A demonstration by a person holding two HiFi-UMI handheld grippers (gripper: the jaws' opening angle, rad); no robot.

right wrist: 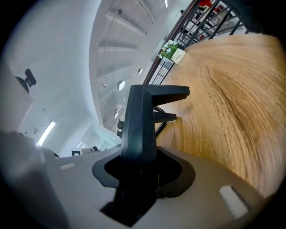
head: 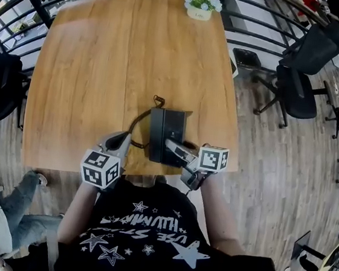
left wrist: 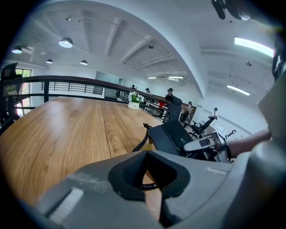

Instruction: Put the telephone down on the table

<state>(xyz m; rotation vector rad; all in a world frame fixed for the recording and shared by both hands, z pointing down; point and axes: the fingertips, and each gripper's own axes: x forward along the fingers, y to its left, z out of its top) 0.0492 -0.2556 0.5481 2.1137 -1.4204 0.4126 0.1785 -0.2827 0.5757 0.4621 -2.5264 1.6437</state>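
Observation:
The black telephone [head: 166, 134] is over the near middle of the wooden table [head: 104, 64], close to the front edge. Its coiled cord [head: 138, 122] loops off to the left. My right gripper [head: 178, 151] is shut on the phone's near end. In the right gripper view the telephone [right wrist: 142, 118] stands edge-on between the jaws, tilted up over the wood, and whether it touches the table is unclear. My left gripper [head: 124, 139] is beside the cord. Its jaws stand close together, and a piece of cord [left wrist: 149, 185] shows in the hollow between them. Whether they pinch it is not visible.
A small white pot with a plant [head: 201, 2] stands at the table's far edge. Black office chairs [head: 300, 86] are to the right of the table. A dark railing [head: 26, 6] runs behind and to the left. A seated person's legs [head: 21, 206] are at the lower left.

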